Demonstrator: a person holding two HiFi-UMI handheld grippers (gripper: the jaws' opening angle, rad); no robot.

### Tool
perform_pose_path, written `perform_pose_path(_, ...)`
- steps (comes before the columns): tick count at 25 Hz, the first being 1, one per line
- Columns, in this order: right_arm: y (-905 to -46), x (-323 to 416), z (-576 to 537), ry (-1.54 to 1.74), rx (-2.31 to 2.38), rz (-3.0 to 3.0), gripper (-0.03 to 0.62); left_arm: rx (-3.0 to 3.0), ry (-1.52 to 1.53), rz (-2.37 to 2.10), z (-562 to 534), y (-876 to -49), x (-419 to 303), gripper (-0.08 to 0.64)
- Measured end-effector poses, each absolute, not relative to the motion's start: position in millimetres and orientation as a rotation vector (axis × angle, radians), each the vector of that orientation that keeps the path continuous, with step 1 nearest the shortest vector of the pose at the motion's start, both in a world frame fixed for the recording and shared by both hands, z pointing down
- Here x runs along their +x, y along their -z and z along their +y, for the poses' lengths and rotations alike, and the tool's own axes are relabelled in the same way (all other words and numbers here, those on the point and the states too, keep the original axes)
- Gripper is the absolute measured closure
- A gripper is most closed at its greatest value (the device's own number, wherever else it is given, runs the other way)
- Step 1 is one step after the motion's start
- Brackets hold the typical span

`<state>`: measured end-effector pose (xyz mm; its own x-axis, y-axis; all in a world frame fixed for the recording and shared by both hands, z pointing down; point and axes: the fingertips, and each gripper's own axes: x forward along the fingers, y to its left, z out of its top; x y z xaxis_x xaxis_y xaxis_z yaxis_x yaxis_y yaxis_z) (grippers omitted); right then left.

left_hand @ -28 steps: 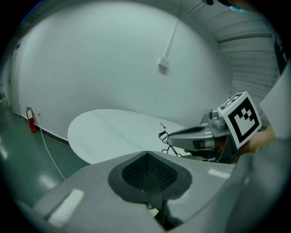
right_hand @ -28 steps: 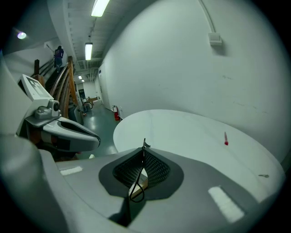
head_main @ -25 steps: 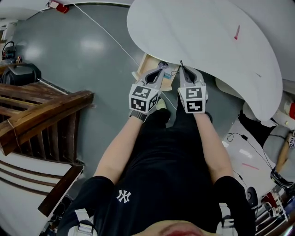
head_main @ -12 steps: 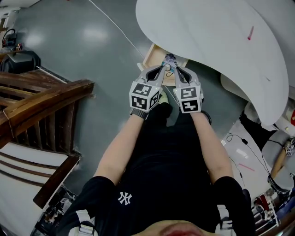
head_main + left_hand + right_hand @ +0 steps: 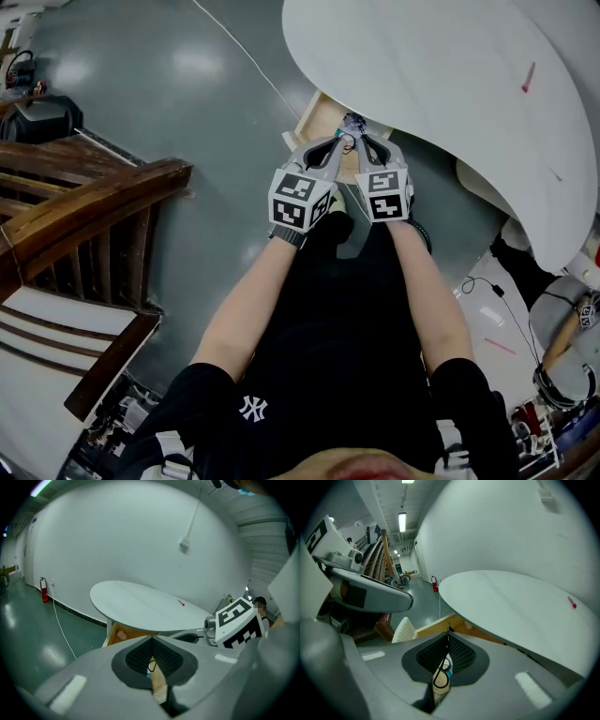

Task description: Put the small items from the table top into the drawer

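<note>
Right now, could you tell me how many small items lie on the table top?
1: a red item toward the table's far side. Part of the top is out of view, so more may be hidden.

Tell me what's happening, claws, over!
Right claw shut on black cord. Left claw shut alongside. Both over open drawer. Red thing lies on table. Nothing blocking.

A grey floor spreads out, glossy under the lights. At nine o'clock stands a dark wooden railing, with black gear on the floor at ten. A white cable trails across toward twelve. By the white wall stands a red fire extinguisher.
</note>
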<state>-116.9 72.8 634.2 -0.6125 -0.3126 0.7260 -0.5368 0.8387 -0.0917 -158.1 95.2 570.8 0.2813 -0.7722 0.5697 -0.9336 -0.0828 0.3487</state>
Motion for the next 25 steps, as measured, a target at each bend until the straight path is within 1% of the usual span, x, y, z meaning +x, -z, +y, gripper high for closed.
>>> perform_pose_path(12,-680,-124,51,-0.397,0.612,-2.235,0.557,1.883,-0.328,-1.539,82,-591,-166,0.560)
perform_pose_path(15,-687,-125,48,-0.407,0.607,-2.234,0.526,1.883,-0.335,-1.547,79,-593,-168,0.560)
perform_pose_path(16,-688,-126,48,-0.410,0.603,-2.233,0.525,1.883,-0.336,-1.549,78,-593,-169,0.560)
perform_pose_path(20,-687,-124,49,-0.413,0.584,-2.227,0.527,1.882,-0.339,-1.551,76,-592,-170,0.560)
perform_pose_path(25,-665,-117,58,-0.415,0.570,-2.240,0.558,1.895,-0.340,-1.541,77,-578,-165,0.560)
